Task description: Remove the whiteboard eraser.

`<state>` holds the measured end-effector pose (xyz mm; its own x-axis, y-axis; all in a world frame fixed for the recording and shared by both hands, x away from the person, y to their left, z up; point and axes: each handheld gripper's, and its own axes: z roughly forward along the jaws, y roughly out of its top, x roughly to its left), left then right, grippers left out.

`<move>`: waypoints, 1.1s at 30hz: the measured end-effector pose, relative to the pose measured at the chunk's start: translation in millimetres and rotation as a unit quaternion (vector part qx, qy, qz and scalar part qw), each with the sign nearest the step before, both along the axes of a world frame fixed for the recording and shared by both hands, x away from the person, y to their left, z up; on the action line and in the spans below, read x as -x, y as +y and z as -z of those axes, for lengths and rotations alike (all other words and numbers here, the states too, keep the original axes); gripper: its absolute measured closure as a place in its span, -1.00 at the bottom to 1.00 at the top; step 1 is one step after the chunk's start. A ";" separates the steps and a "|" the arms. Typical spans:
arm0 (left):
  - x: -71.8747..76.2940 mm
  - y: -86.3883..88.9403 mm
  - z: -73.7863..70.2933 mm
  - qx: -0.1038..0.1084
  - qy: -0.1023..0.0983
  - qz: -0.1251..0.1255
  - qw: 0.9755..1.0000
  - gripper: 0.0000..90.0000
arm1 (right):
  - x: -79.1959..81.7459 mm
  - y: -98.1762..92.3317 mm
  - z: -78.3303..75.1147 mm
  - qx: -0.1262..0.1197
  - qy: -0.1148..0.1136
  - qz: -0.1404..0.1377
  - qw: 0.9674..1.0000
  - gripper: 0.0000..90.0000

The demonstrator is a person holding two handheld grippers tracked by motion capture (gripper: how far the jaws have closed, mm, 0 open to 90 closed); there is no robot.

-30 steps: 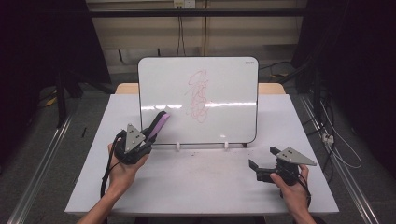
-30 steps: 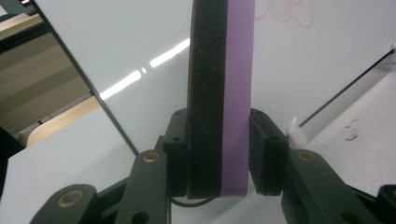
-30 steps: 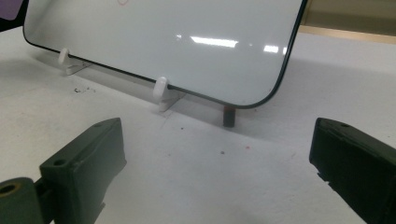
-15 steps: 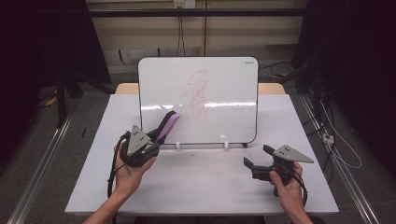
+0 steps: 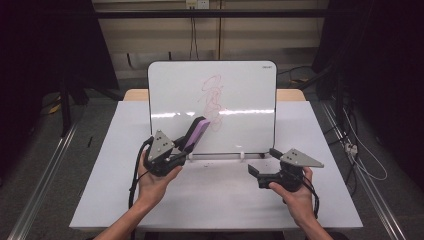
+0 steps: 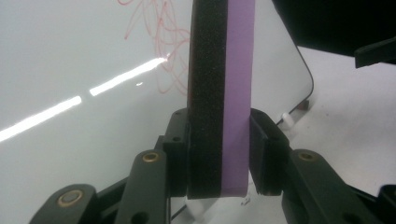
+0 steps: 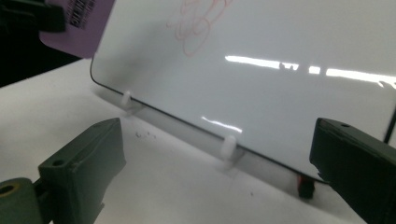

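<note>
A whiteboard (image 5: 240, 100) stands upright on small white feet at the back of the white table (image 5: 100, 200), with a red scribble (image 5: 214, 97) near its middle. My left gripper (image 5: 186, 148) is shut on a purple eraser (image 5: 196, 133) with a black foam face (image 6: 205, 93). The eraser's top is close to the lower part of the red scribble (image 6: 159, 51); whether it touches the whiteboard (image 6: 70, 70) I cannot tell. My right gripper (image 5: 262, 167) is open and empty, low over the table near the board's lower right part. Its jaws stand wide before the whiteboard (image 7: 261, 93).
The board's white feet (image 7: 228, 148) rest on the table. The purple eraser (image 7: 79, 23) shows at the upper left of the right gripper view. A cable hangs from the left gripper (image 5: 134, 175). Metal rails (image 5: 45, 170) run along the floor beside the table.
The left gripper has carried the eraser right and up, from the board's lower left toward the scribble. The right gripper has moved left and slightly up along the table.
</note>
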<state>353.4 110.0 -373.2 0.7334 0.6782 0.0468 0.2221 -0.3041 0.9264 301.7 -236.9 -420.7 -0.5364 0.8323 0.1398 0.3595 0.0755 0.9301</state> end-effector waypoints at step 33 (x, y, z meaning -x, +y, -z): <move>8.2 -24.7 14.6 0.030 0.003 0.050 0.998 0.42 | -36.5 78.3 -12.6 -0.215 -0.014 -0.058 0.975 -0.43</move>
<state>345.2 85.3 -387.8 0.7974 0.6034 0.0038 0.1985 -0.2683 0.9426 338.2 -158.6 -408.1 -0.6321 0.6335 0.4462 0.3461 -0.2844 0.8940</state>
